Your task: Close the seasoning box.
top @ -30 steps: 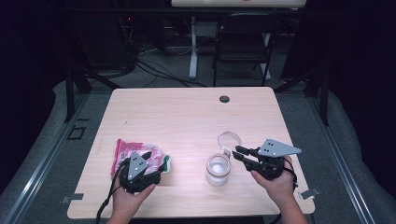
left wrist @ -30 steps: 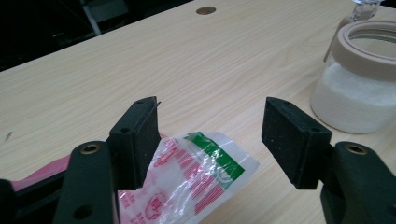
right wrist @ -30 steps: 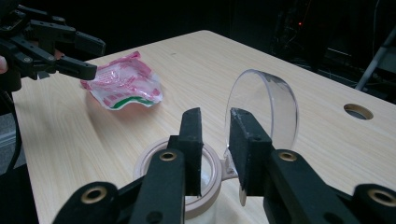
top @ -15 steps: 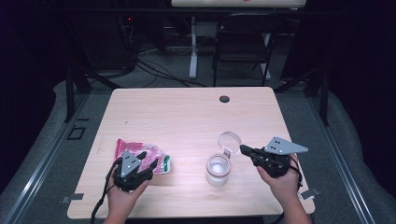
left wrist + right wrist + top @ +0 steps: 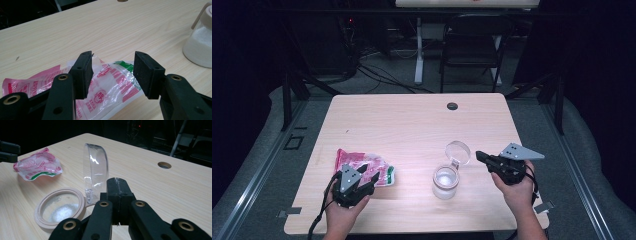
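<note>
Near front-left corner of light wooden table (image 5: 412, 125): crinkled pink-and-white plastic packet (image 5: 362, 165) lies flat. Left gripper (image 5: 112, 72) over its near end, jaws partly apart after closing, packet between them, pads not pressing. Toward front edge, right of centre: clear glass jar (image 5: 446, 182), hinged lid (image 5: 96, 173) upright. Right gripper (image 5: 117, 186) just beside lid, jaws fully together, holding nothing.
</note>
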Action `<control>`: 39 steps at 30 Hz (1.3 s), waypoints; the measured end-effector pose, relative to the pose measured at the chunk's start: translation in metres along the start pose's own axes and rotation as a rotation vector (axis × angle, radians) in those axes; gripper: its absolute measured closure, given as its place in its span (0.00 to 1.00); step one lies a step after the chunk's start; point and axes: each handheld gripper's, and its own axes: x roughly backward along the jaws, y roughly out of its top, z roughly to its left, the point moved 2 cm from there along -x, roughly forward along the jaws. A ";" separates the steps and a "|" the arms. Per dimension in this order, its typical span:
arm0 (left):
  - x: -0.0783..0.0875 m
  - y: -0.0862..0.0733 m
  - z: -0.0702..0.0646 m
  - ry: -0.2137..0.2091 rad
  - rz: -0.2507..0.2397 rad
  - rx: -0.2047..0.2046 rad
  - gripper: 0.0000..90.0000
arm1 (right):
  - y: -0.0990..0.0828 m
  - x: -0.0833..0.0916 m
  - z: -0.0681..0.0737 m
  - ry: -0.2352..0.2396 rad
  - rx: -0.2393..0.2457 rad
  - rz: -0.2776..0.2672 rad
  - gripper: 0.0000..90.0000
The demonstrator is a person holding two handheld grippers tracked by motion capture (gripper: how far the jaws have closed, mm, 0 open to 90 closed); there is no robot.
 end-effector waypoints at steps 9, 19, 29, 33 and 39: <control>0.004 -0.002 0.001 0.015 -0.002 0.002 0.55 | -0.004 -0.010 -0.006 -0.039 -0.001 0.018 1.00; 0.006 -0.004 0.002 0.024 -0.003 0.010 0.55 | -0.009 -0.019 -0.014 -0.032 -0.033 0.024 1.00; 0.006 -0.005 0.002 0.024 0.000 0.010 0.55 | -0.010 -0.023 -0.014 -0.027 -0.037 0.028 1.00; 0.006 -0.005 0.002 0.023 -0.001 0.010 0.55 | -0.010 -0.024 -0.014 -0.018 -0.033 0.032 1.00; 0.005 -0.006 0.002 0.021 0.002 0.009 0.55 | -0.010 -0.026 -0.011 -0.013 -0.030 0.038 1.00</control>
